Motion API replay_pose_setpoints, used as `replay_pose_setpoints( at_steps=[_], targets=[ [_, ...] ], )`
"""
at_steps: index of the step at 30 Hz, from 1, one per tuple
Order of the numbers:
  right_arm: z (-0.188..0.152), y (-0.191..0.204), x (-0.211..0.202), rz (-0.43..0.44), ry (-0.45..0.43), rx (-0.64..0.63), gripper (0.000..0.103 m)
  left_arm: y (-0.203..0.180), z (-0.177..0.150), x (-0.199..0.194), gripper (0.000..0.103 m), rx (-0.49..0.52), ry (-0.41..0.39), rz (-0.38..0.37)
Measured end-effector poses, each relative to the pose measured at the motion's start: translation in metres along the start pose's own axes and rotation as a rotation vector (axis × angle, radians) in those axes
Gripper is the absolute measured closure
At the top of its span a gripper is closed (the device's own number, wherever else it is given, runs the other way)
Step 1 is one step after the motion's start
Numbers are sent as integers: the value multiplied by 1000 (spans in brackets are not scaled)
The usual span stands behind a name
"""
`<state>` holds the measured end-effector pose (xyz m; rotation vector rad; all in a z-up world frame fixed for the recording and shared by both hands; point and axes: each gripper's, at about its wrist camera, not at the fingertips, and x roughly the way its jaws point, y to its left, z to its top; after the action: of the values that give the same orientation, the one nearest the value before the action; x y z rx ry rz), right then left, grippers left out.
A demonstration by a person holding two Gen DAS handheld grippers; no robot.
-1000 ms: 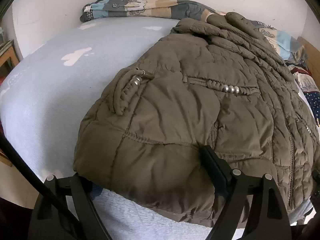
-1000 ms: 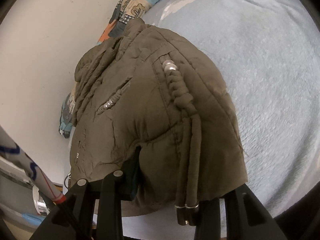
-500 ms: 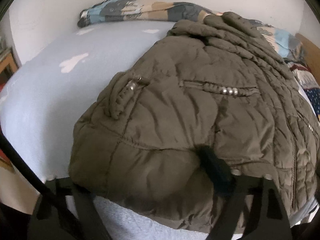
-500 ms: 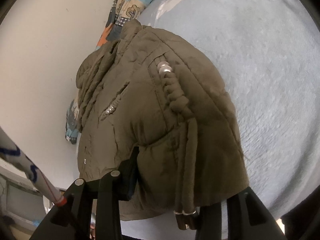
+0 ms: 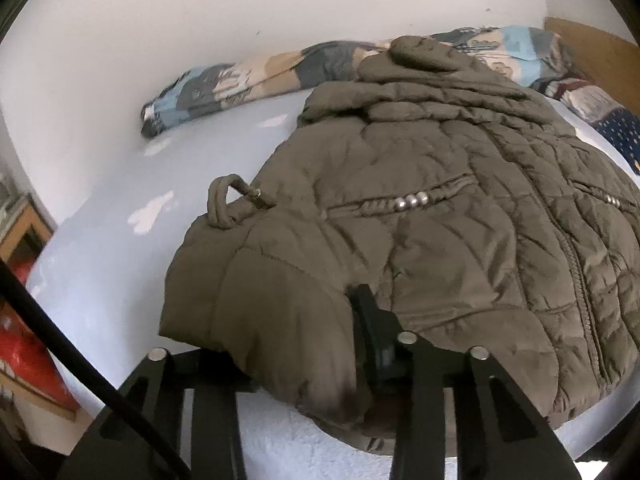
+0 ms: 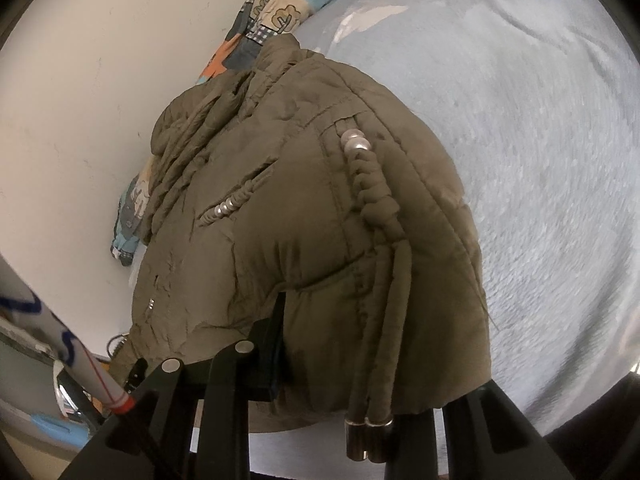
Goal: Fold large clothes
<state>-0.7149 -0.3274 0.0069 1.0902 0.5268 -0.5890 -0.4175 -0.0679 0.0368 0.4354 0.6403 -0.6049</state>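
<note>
An olive-brown quilted puffer jacket (image 5: pixel 432 216) lies on a light blue bed cover (image 5: pixel 120 248). My left gripper (image 5: pixel 320 344) is shut on the jacket's near hem and lifts it off the bed; one black finger (image 5: pixel 368 320) shows against the fabric, the other is hidden under it. In the right wrist view the same jacket (image 6: pixel 288 208) fills the middle. My right gripper (image 6: pixel 340 352) is shut on the hem at the other corner, one finger (image 6: pixel 272 344) pressed into the fabric. A braided drawcord with metal tips (image 6: pixel 368 436) hangs down over it.
A patchwork quilt (image 5: pixel 240 76) is bunched along the white wall behind the jacket, also in the right wrist view (image 6: pixel 272 12). Wooden furniture and a red item (image 5: pixel 24 336) stand left of the bed. A wooden headboard (image 5: pixel 592 52) is at far right.
Both grippers have raised the jacket's near hem and carried it toward the collar. The lower part bulges and folds upward, and the drawcord has swung to hang over the right gripper.
</note>
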Motion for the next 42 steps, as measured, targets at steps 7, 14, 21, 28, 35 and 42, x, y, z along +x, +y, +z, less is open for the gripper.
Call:
replay_pose_setpoints(
  at_steps=[7, 14, 21, 28, 35, 42],
  targets=[
    [0, 27, -6, -82, -54, -167, 79, -2, 3, -2, 74, 19, -10, -3],
    [3, 23, -4, -81, -40, -156, 79, -3, 3, -1, 74, 26, -11, 7],
    [3, 21, -5, -73, -36, -149, 79, -6, 2, 0, 73, 42, -11, 18],
    [2, 21, -6, -79, -36, -155, 79, -8, 2, 0, 73, 44, -9, 20],
    [0, 26, -6, -94, -49, -189, 79, -7, 1, -1, 73, 49, -9, 22],
    [1, 26, -7, -92, -51, -194, 79, -7, 1, -1, 74, 50, -9, 22]
  ],
)
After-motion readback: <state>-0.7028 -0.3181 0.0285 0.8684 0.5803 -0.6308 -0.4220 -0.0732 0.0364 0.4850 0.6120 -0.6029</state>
